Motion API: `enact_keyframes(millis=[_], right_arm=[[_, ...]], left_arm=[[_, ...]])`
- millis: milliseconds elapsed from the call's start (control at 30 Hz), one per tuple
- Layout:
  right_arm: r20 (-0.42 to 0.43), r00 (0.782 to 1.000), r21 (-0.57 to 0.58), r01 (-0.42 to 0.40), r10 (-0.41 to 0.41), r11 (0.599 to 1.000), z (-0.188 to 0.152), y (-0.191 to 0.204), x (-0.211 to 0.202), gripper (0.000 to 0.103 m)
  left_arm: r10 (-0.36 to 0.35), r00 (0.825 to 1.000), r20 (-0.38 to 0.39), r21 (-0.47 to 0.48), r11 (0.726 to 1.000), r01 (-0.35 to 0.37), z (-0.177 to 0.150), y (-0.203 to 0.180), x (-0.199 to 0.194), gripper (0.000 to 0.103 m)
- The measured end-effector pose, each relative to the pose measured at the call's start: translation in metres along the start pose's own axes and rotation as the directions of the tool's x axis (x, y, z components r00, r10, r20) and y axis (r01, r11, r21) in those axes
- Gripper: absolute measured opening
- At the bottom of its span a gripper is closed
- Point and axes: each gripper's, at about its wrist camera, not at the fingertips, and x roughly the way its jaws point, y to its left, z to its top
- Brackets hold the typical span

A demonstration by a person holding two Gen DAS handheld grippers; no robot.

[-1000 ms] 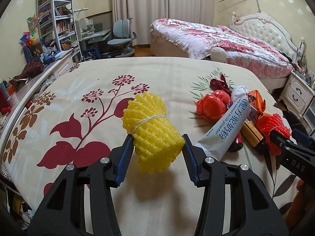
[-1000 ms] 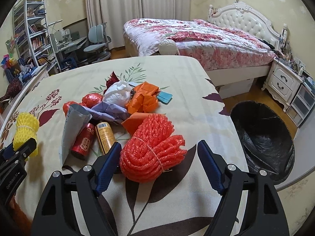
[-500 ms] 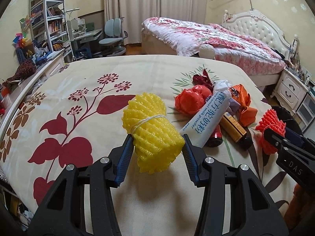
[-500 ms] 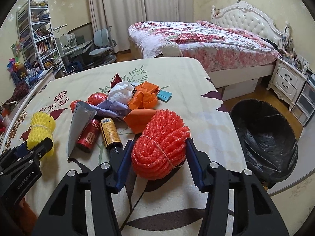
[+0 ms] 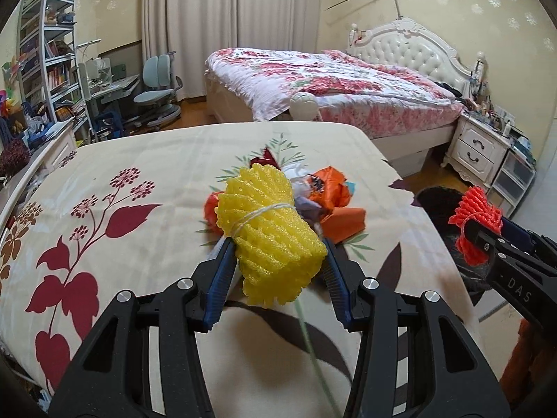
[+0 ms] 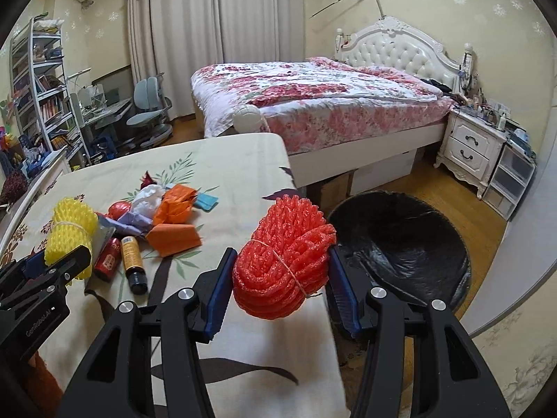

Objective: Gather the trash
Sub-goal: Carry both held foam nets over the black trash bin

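Two hand-held grippers each carried a piece of trash above a bed covered with a cream sheet printed with dark red leaves (image 5: 115, 181). In the centre of the left wrist view, the left gripper (image 5: 276, 271) pinched a yellow foam-mesh fruit sleeve, bunched and tied with string (image 5: 269, 233), between its blue pads. In the centre of the right wrist view, the right gripper (image 6: 280, 280) pinched a matching orange-red foam-mesh bundle (image 6: 283, 261), with both pads pressing its sides. A round bin lined with a black plastic bag (image 6: 417, 244) stood on the wooden floor at the right of that view, just beyond the bed's edge. More litter lay in a heap at the left of that view: crumpled orange paper (image 6: 175, 224), a red can (image 6: 108, 261) and a small amber bottle (image 6: 132, 257). Both bundles looked very light, soft and springy, likely to squash under pressure rather than slip or break. Gripping across the tied middle seemed the surest hold.
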Motion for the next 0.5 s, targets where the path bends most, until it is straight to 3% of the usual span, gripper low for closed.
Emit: enact_keyframes(millis=[500], right_arm=[[-0.015,0.99,0.136,0.141,-0.14,0.981,0.009,-0.091,0.031,0.052]], left_arm=[[-0.123,0.992,-0.014,0.157,0.98,0.124,0.024,-0.109,0.046,0.048]])
